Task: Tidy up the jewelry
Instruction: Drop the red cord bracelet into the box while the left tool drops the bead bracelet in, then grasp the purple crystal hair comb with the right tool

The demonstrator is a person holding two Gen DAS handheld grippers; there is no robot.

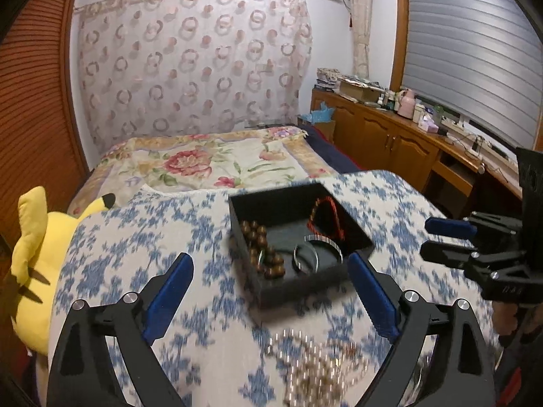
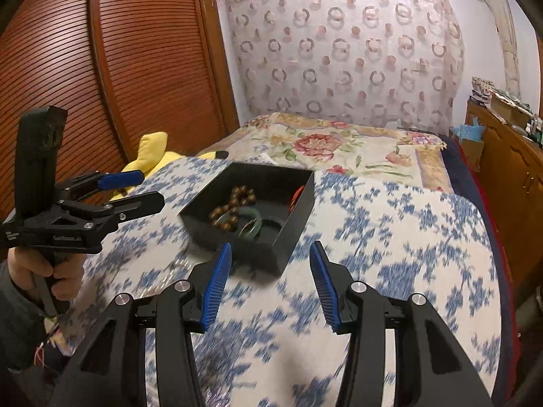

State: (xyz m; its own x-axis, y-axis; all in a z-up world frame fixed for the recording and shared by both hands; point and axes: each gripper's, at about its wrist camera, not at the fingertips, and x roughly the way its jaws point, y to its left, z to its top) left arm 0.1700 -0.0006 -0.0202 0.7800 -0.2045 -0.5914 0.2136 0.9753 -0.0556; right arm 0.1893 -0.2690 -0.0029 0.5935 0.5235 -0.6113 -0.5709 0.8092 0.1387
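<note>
- A black jewelry box [image 1: 271,208] is sitting on a blue-and-white floral cloth [image 1: 129,247], just ahead of the left gripper [image 1: 269,264], whose blue-padded jaws are standing spread wide with nothing between them; the right-hand pad is lying close to the box's near corner.
- A brown bead bracelet [image 1: 261,247] is lying along the box's left wall, a silver bangle [image 1: 305,259] near the front, a red cord loop [image 1: 325,218] leaning against the right wall.
- A heap of pale beaded jewelry [image 1: 315,366], blurred, is resting on the cloth between the left gripper's arms, nearer the camera than the box.
- The right gripper [image 2: 269,268] is hovering with its jaws partly apart and empty, the box just beyond its tips and slightly left.
- A hand [image 2: 37,271] is gripping the left tool's handle.
- Around them: a yellow plush toy [image 1: 30,257] at the left edge, a flowered bedspread [image 1: 203,162] behind, a patterned curtain [image 1: 190,57] on the wall, a wooden cabinet [image 1: 390,135] at right.
- The box is sitting turned cornerwise to both cameras; the bead bracelet's length is running front to back.
</note>
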